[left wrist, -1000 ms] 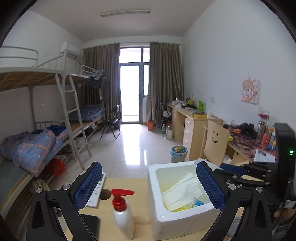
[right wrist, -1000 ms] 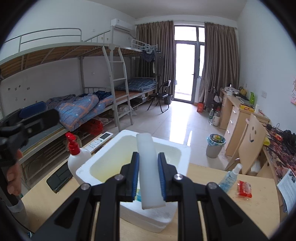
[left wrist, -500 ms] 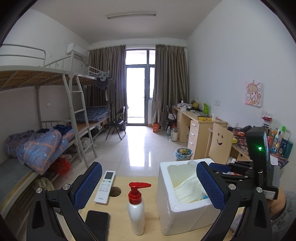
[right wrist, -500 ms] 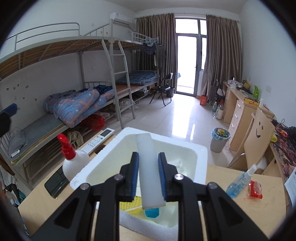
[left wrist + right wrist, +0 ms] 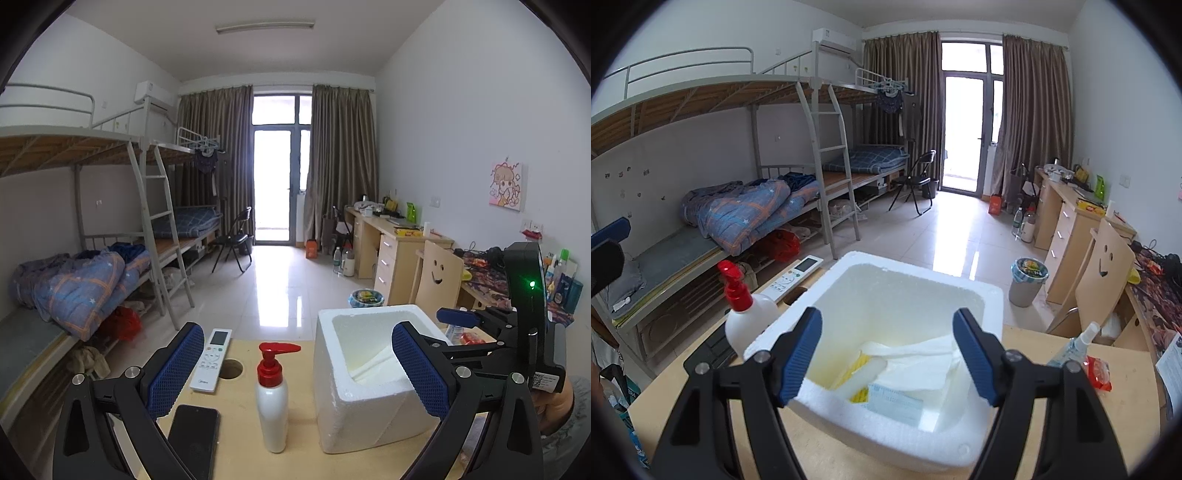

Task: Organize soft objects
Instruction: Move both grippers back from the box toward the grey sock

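A white foam box (image 5: 991,306) stands open-topped on the wooden table (image 5: 1123,413), just right of the red-capped pump bottle (image 5: 746,317). Inside the box a white foam strip (image 5: 866,374) lies slanted across the bottom, on top of something yellow (image 5: 858,363). Right of the strip, white cloths (image 5: 916,363) lie crumpled against the box's right wall. A pale blue face mask (image 5: 895,402) lies flat by the box's near wall.

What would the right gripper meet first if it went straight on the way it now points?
Probably the contents of the foam box: the open right gripper points down into it, at the white foam piece on the tissue. Depth is unclear.
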A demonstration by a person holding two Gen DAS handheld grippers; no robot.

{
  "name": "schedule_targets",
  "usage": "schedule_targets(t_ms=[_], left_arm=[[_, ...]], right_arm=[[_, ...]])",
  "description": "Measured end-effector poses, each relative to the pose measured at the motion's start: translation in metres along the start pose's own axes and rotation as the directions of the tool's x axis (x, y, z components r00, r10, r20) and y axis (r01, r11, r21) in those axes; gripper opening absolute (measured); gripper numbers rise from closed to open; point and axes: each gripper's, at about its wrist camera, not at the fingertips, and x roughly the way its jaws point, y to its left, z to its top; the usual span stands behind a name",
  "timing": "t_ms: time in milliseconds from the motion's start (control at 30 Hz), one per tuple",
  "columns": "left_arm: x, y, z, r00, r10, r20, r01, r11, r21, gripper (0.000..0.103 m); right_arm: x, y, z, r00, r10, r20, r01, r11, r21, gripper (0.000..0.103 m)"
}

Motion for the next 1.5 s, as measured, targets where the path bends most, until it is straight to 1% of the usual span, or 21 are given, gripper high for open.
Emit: schedule_targets(t_ms=[233, 367, 400, 433, 567, 633, 700, 933, 1100, 1267, 1500], left_arm=[[-0.021, -0.003, -0.002, 1.0, 0.002, 0.006, -0.002, 1.0, -0.003, 0.102], [-0.038, -0.008, -0.008, 1.0, -0.018, 0.009, 0.018, 1.0, 0.002, 0.102], [-0.043, -0.01, -0.01, 1.0, -0.022, 0.01, 0.022, 1.0, 0.006, 0.102], [-0.047, -0.011, -0.011, 1.0, -0.025, 0.011, 0.025, 1.0, 0.007, 0.102], [-0.06, -0.015, -0.016, 0.999, -0.044, 0.015, 0.044, 0.999, 0.007, 0.102], [-0.067, -0.018, -0.02, 0.998, -0.057, 0.018, 0.057, 0.998, 0.014, 0.102], [-0.072, -0.019, -0.021, 0.998, -0.065, 0.02, 0.065, 0.998, 0.014, 0.102], [-0.08, -0.026, -0.024, 0.994, -0.106, 0.03, 0.105, 0.994, 0.035, 0.102], [-0.086, -0.024, -0.027, 0.992, -0.121, 0.025, 0.121, 0.992, 0.017, 0.102], [-0.101, -0.027, -0.034, 0.991, -0.128, 0.046, 0.128, 0.992, 0.002, 0.102], [-0.121, -0.04, -0.046, 0.986, -0.157, 0.058, 0.156, 0.988, 0.015, 0.102]], right_arm=[[-0.027, 0.011, 0.0, 0.999, -0.001, 0.034, 0.001, 1.0, -0.001, 0.077], [-0.052, 0.018, -0.003, 0.998, -0.005, 0.065, 0.005, 1.0, -0.004, 0.078], [-0.059, 0.019, -0.004, 0.997, -0.005, 0.072, 0.005, 1.0, -0.003, 0.081], [-0.065, 0.021, -0.006, 0.997, -0.006, 0.08, 0.006, 1.0, -0.001, 0.087], [-0.097, 0.025, -0.015, 0.992, -0.011, 0.124, 0.008, 1.0, 0.021, 0.092], [-0.107, 0.027, -0.019, 0.991, -0.014, 0.136, 0.011, 1.0, 0.024, 0.1], [-0.118, 0.029, -0.024, 0.987, -0.029, 0.157, 0.024, 0.999, 0.029, 0.102], [-0.137, 0.033, -0.032, 0.984, -0.051, 0.17, 0.044, 0.998, 0.042, 0.102], [-0.15, 0.038, -0.038, 0.981, -0.075, 0.181, 0.067, 0.997, 0.05, 0.102], [-0.172, 0.039, -0.054, 0.977, -0.09, 0.195, 0.079, 0.995, 0.063, 0.102], [-0.198, 0.038, -0.072, 0.967, -0.109, 0.229, 0.094, 0.993, 0.073, 0.102]])
